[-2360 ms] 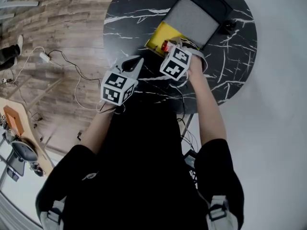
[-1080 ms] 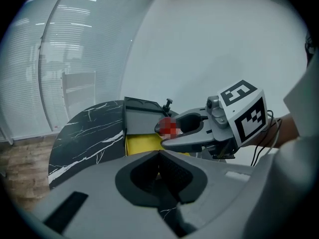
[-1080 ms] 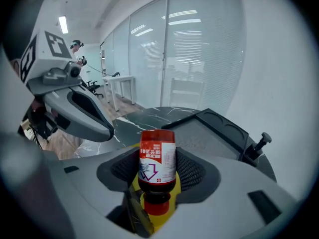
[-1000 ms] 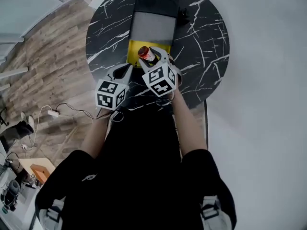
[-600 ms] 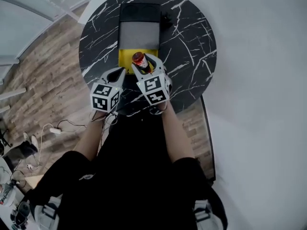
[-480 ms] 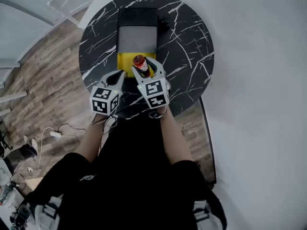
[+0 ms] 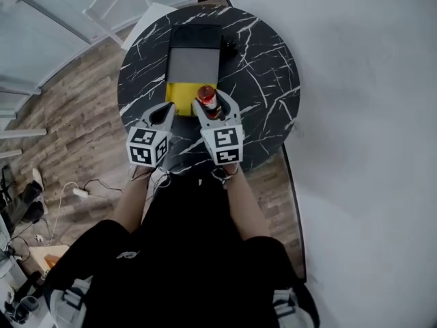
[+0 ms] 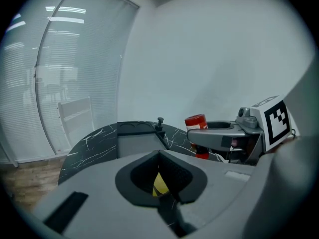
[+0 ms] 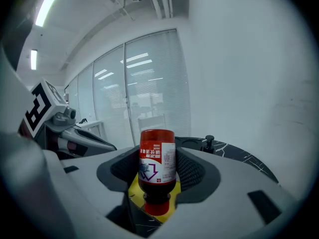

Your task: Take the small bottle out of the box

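Observation:
A small dark bottle [image 7: 207, 100] with a red label is clamped between the jaws of my right gripper [image 7: 210, 104], above the near end of the yellow box [image 7: 179, 96]. In the right gripper view the bottle [image 9: 157, 168] fills the gap between the jaws, red cap end lowest, with the yellow box [image 9: 133, 192] behind and below it. My left gripper [image 7: 166, 111] is shut and holds nothing, just left of the box. In the left gripper view the bottle [image 8: 195, 122] shows at the right, above the right gripper's jaw.
The box's grey panel [image 7: 193, 63] and a black tray [image 7: 196, 36] lie beyond the yellow part on the round black marble table [image 7: 266, 74]. A small black knob [image 7: 229, 45] stands by the tray. Wood floor with cables [image 7: 75, 191] lies left, a white wall right.
My right gripper, first down at the yellow box, has come up and toward the person with the bottle in its jaws. The left gripper stays shut beside it.

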{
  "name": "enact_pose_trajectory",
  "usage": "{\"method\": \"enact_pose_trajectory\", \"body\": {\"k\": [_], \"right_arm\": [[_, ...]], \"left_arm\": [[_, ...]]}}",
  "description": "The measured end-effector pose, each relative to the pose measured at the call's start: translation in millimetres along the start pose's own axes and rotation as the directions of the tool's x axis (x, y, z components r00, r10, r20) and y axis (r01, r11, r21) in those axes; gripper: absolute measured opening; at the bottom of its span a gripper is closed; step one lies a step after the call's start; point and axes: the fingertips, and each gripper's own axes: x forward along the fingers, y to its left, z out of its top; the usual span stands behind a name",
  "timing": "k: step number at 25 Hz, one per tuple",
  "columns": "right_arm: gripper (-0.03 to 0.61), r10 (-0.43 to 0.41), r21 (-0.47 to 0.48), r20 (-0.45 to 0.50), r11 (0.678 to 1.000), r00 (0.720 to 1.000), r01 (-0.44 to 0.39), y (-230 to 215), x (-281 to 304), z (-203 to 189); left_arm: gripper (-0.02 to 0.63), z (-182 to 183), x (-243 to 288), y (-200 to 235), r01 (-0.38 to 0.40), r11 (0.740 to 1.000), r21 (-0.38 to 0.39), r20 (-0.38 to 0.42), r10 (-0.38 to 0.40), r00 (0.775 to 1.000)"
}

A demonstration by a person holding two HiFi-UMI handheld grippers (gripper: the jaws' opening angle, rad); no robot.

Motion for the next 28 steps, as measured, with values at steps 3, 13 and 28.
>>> {"method": "enact_pose_trajectory", "body": {"k": [3,13,28], "right_arm": [[0.213,0.006,0.003,0.041,1.000,0.999,-0.006,-1,-14,9],[0.213,0.005,-0.035,0.194,0.999,0.981,0.002,1,-70,56],[0.213,0.042,-0.084,0.411,0.996,0.911,-0.008,23,-157,124]], "left_arm": [[-0.002,12,-9,-10,-0.033,0.999,0.014,0.055,0.032,0.998],[-0.002,50,-49,-40,-0.106,0.993,0.050,0.213,0.093,0.973],[-0.002,85,-132,-86,-0.207,0.973,0.103,0.369,0.156,0.916]]}}
